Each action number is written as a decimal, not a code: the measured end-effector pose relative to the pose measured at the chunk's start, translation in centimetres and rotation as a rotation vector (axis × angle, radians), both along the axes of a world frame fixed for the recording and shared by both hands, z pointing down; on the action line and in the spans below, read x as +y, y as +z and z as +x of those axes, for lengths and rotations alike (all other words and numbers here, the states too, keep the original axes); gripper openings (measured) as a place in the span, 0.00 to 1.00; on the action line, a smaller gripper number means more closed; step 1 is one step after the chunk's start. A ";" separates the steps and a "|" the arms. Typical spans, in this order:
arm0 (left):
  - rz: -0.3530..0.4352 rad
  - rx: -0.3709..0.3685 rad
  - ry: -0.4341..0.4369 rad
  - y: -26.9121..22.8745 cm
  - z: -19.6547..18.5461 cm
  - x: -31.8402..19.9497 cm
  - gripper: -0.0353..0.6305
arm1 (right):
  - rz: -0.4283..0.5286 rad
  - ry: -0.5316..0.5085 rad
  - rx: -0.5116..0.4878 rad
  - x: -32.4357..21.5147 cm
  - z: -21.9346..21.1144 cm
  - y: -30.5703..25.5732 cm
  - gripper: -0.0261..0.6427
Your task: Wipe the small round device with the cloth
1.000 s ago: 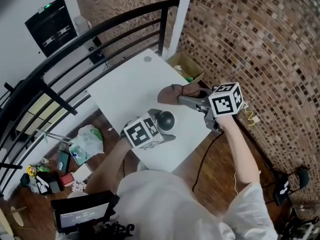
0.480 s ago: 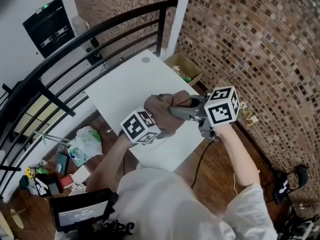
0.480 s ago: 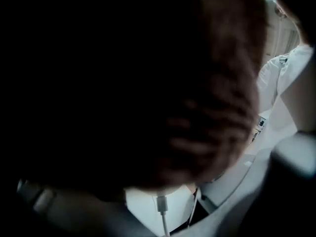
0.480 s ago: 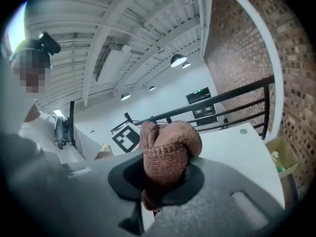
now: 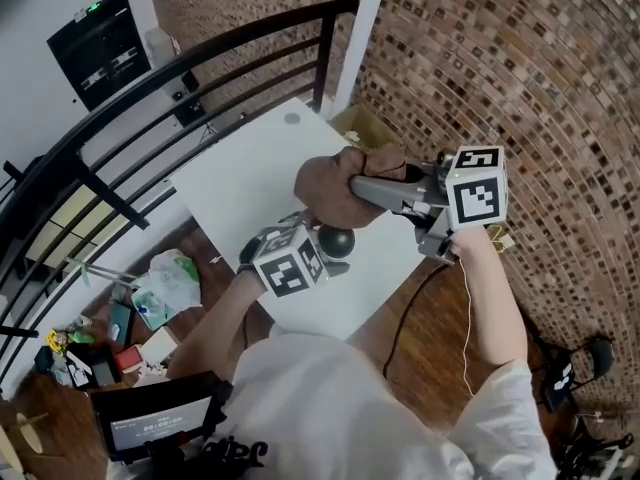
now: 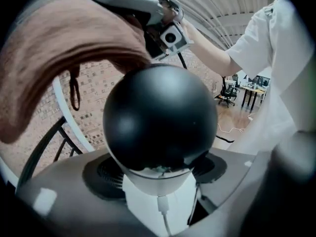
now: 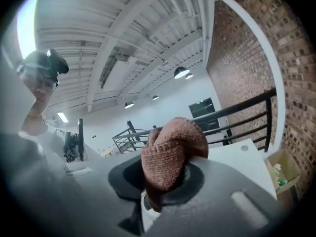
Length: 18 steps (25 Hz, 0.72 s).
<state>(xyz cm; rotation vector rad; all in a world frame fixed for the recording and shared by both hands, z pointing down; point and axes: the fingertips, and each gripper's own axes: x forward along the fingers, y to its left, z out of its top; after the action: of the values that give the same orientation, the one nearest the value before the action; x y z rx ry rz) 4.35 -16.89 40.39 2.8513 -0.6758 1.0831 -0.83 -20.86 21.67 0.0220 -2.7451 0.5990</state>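
Note:
The small round device (image 5: 336, 241) is a black ball on a white base with a cable; my left gripper (image 5: 318, 254) is shut on it, holding it tilted above the white table (image 5: 240, 168). In the left gripper view the ball (image 6: 160, 117) fills the middle, with the brown cloth (image 6: 59, 48) hanging just above and left of it. My right gripper (image 5: 352, 190) is shut on the bunched cloth (image 5: 330, 186), a little above and behind the device. In the right gripper view the cloth (image 7: 170, 149) bulges out between the jaws.
A black railing (image 5: 200, 63) runs behind the table and a brick wall (image 5: 520, 68) stands to the right. An open cardboard box (image 5: 368, 128) sits past the table's far corner. Bags and clutter (image 5: 165, 283) lie on the floor at left.
Half a second ago the cloth lay over the device. The right gripper has since lifted it up and back to the right, and the black ball shows again. The left gripper stays roughly in place.

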 end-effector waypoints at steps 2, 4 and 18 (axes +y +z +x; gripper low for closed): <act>0.025 -0.005 -0.011 -0.3 0.1 -0.1 0.66 | 0.010 -0.018 0.020 0.6 -1.1 -0.2 0.08; 0.047 -0.014 -0.019 -0.5 0.3 -0.3 0.66 | -0.025 -0.057 0.103 1.7 -1.9 2.2 0.08; 0.030 0.138 0.051 -1.4 1.0 2.2 0.66 | -0.111 0.002 0.216 -0.6 5.1 8.2 0.08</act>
<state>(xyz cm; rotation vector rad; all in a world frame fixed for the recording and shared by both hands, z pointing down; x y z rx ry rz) 5.32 -14.64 38.95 2.9503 -0.6181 0.8782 4.30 -21.51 29.85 0.0595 -2.5003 0.7051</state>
